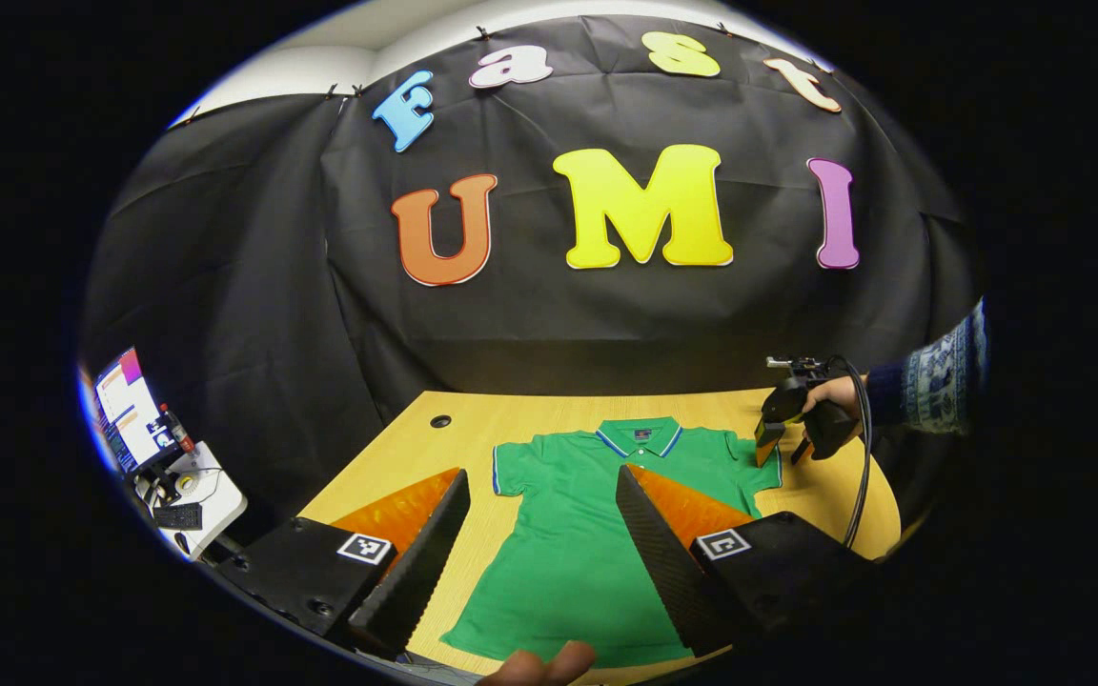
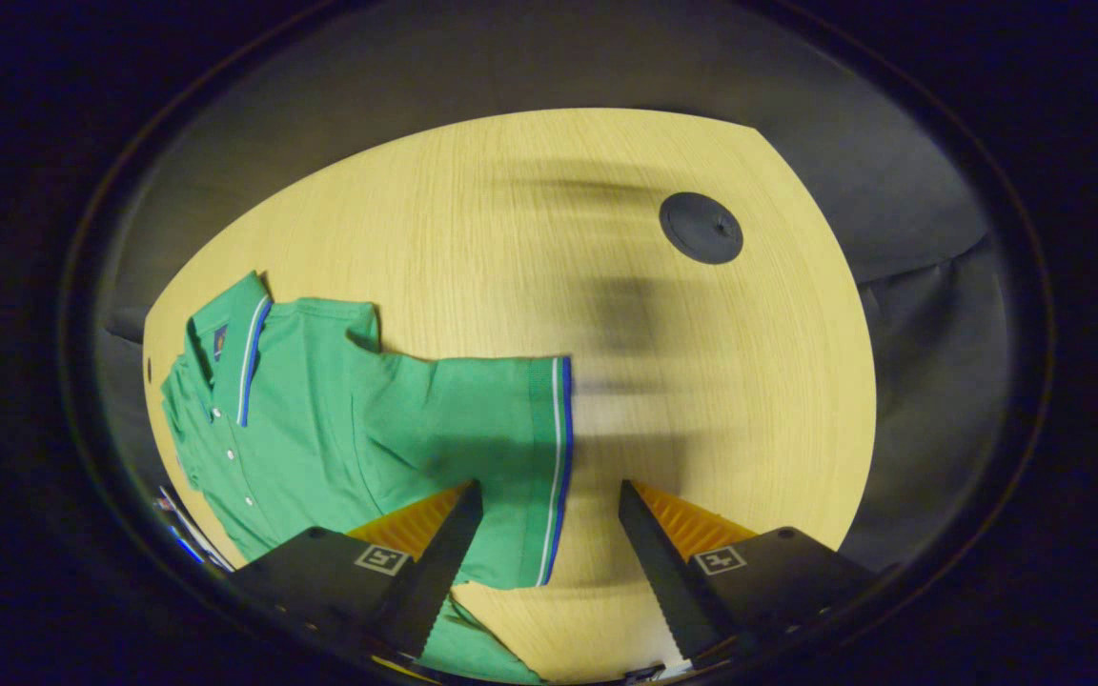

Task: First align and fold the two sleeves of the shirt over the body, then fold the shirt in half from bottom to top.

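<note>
A green polo shirt [image 1: 573, 514] with blue and white trim lies flat, face up, on the wooden table [image 1: 387, 467], collar toward the wall. My left gripper [image 1: 539, 543] hangs open above the shirt's lower body, touching nothing. In the left gripper view, the right gripper [image 1: 770, 440] is held by a hand at the shirt's right sleeve. In the right gripper view, that gripper [image 2: 549, 534] is open and looks down on the sleeve [image 2: 511, 457]; its fingers straddle the striped cuff edge [image 2: 560, 467]. The collar [image 2: 234, 362] lies to the left there.
A round cable hole [image 2: 700, 227] sits in the table [image 2: 511, 238] beyond the sleeve, another hole [image 1: 440, 420] at the far left corner. A side stand with a screen [image 1: 130, 410] and keyboard is left of the table. A cable [image 1: 862, 448] hangs from the right gripper. A fingertip [image 1: 539, 665] shows at the near edge.
</note>
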